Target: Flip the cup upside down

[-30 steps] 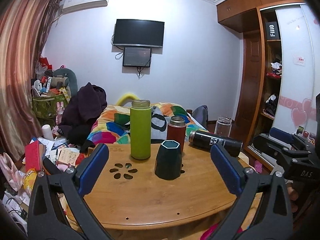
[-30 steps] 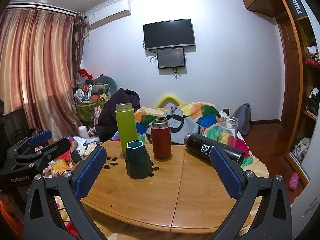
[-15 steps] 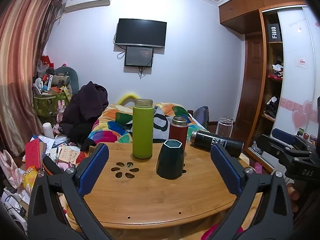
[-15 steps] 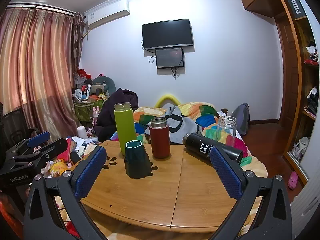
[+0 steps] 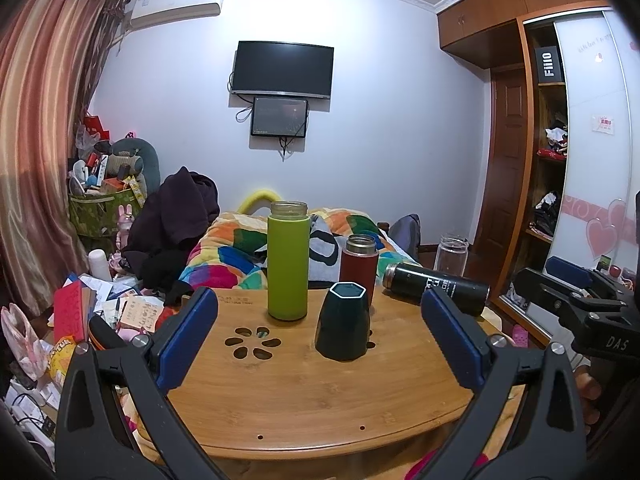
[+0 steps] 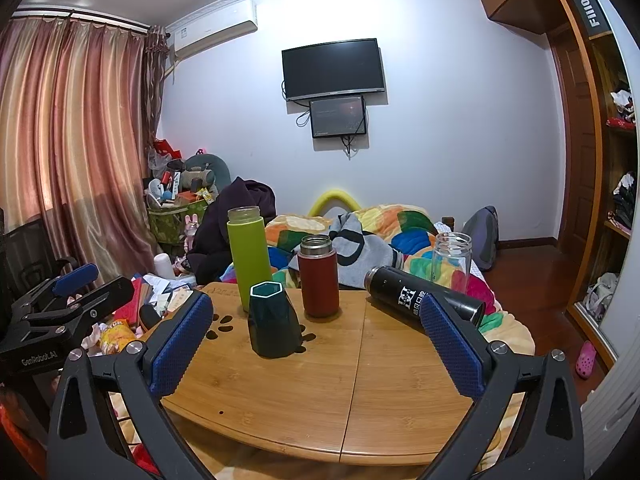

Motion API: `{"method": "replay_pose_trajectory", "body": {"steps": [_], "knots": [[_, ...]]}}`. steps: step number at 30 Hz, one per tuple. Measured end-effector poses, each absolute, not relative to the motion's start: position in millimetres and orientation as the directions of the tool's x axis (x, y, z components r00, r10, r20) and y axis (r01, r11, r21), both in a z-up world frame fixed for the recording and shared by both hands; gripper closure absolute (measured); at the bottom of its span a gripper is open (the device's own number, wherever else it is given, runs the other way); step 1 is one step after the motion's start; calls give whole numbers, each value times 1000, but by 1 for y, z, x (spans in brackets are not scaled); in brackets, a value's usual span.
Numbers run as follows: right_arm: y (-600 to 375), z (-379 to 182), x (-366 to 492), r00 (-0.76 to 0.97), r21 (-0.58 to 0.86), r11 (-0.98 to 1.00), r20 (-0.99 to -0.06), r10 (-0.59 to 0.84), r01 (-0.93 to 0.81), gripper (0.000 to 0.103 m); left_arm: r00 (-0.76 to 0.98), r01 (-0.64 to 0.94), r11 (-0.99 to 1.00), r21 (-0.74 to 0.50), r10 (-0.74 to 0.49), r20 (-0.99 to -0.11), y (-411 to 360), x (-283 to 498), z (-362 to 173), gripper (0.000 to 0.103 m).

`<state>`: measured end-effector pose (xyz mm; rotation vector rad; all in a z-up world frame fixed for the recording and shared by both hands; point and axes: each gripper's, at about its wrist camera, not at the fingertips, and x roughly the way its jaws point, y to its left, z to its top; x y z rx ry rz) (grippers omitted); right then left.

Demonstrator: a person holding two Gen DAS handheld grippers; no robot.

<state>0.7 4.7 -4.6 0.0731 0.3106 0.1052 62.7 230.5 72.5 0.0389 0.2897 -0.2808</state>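
A dark green hexagonal cup (image 5: 343,323) stands upright, mouth up, on the round wooden table (image 5: 304,400); it also shows in the right wrist view (image 6: 273,325). My left gripper (image 5: 320,340) is open and empty, held near the table's front edge, with the cup ahead between its blue pads. My right gripper (image 6: 316,344) is open and empty, also back from the cup. Each gripper shows at the edge of the other's view.
Behind the cup stand a tall lime-green bottle (image 5: 288,266) and a red thermos (image 5: 359,270). A black bottle (image 5: 436,288) lies on its side at the right, with a clear glass jar (image 6: 451,262) beyond. A bed and floor clutter surround the table.
Both grippers have shifted only slightly; the cup sits a little further right in the left wrist view and left in the right wrist view. Nothing was grasped.
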Motion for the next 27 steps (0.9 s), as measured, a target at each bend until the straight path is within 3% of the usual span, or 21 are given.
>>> {"method": "replay_pose_trajectory", "body": {"steps": [27], "knots": [[5, -1, 0, 949, 83, 992, -295, 114, -94, 0, 928, 274, 962, 12, -261, -266, 227, 56, 78, 0]]}}
